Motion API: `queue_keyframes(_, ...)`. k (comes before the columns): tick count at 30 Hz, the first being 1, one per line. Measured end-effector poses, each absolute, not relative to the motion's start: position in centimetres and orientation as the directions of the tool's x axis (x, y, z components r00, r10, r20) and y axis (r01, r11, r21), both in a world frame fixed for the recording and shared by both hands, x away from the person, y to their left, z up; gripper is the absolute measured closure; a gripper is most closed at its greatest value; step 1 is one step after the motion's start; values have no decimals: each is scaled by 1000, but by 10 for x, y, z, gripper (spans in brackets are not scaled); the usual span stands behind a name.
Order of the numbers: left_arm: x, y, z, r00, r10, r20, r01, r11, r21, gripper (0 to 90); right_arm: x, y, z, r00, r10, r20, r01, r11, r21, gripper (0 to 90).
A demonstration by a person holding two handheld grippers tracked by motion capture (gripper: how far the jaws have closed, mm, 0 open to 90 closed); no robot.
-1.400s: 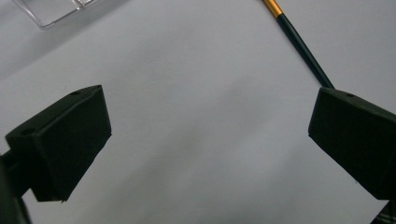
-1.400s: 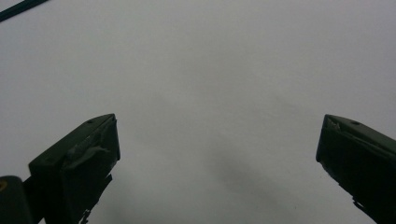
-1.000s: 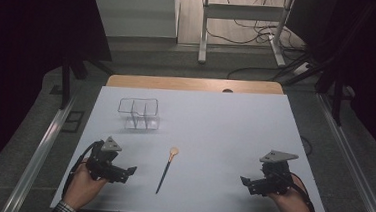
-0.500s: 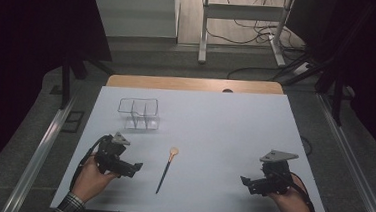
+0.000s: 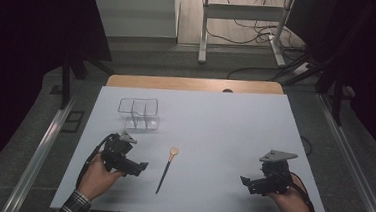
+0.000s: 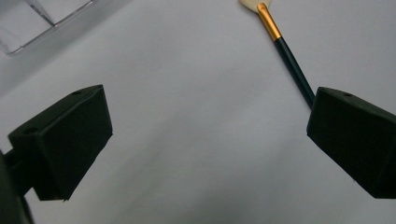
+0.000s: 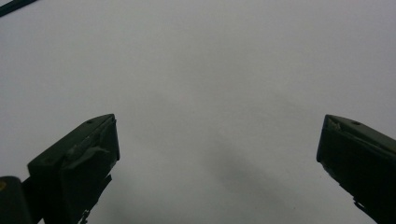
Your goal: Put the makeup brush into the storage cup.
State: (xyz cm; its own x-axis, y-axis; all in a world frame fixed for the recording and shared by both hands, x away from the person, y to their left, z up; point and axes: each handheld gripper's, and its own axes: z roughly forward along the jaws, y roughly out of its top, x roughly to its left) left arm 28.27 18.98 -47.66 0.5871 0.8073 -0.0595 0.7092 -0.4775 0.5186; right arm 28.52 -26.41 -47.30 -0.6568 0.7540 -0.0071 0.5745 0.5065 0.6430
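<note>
The work looks barely begun — the brush [image 5: 165, 168] lies flat on the white counter [image 5: 224, 133], in the lower middle of the high view, not yet picked up. The clear box [image 5: 139, 113] in the upper left stands empty. The left gripper [image 5: 139, 167] has its fingers [image 6: 63, 140] wide apart and sits just beside the brush handle; in the left gripper view the handle runs behind the finger at the frame's right. The right gripper [image 5: 245, 182] — fingers also apart — rests well apart at the lower right.
</note>
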Motion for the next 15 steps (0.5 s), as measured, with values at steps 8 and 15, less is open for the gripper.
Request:
queue_keyframes(8, 287, 177, -475, 600, 798, -57, 700, -489, 520, 8, 285, -263, -473, -659, 752, -8, 575, 510, 640, 0)
queue_keyframes(15, 293, 165, -472, 612, 789, -61, 698, -502, 511, 7, 285, -263, -474, -664, 748, -13, 570, 517, 638, 0)
